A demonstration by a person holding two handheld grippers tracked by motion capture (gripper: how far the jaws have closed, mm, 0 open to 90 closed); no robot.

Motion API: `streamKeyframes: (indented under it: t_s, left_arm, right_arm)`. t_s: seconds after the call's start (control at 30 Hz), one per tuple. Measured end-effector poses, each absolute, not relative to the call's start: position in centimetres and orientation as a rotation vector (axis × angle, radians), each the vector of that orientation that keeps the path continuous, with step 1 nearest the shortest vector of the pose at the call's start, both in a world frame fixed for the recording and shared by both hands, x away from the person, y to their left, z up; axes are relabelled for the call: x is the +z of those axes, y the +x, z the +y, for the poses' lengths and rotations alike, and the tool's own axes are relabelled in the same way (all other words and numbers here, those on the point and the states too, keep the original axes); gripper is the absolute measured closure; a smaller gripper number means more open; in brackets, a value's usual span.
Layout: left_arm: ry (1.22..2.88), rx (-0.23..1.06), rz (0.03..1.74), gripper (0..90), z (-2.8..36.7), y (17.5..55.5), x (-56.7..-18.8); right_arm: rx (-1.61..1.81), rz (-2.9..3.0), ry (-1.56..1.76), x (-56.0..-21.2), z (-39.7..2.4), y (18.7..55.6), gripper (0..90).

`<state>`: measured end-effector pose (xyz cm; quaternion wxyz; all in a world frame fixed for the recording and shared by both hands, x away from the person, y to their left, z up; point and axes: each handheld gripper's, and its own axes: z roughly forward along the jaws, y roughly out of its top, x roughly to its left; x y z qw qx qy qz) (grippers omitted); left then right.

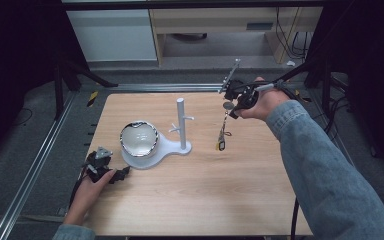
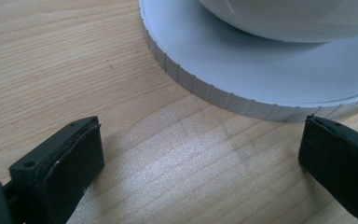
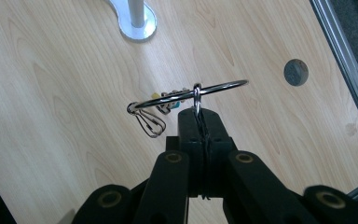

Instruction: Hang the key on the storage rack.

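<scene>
Right hand-held gripper pinches key ring; dangling charms indistinct.

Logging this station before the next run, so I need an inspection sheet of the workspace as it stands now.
Surface: light wooden table, one round grey disc set in it.
Job's things: white peg stand with shiny bowl on its base; metal key ring with clips.
Clutter: nothing seen.
Grippers: left tool open beside the base; right tool shut on the ring, raised.
Cables: black cable under the right forearm.
Surroundings: metal rails, dark floor, pale cabinets behind.
</scene>
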<state>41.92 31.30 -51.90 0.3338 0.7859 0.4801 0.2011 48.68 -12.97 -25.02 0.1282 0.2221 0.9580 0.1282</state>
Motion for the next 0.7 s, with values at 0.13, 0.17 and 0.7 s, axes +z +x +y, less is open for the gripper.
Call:
streamKeyframes:
  t_s: [0.13, 0.17, 0.7]
  left_arm:
    - [2.05, 0.525, 1.255, 0.0, 31.3, 41.9, -51.9]
    - [2.051, 0.525, 1.255, 0.0, 31.3, 41.9, -51.9]
    - [2.05, 0.525, 1.255, 0.0, 31.3, 41.9, -51.9]
  right_arm:
    - [0.375, 2.787, 0.633, -25.0, -12.5, 48.8, 89.2]
    - [0.374, 2.788, 0.636, -25.0, -12.4, 48.8, 89.2]
    - [0.352, 2.783, 0.589, -23.1, -10.4, 49.1, 89.2]
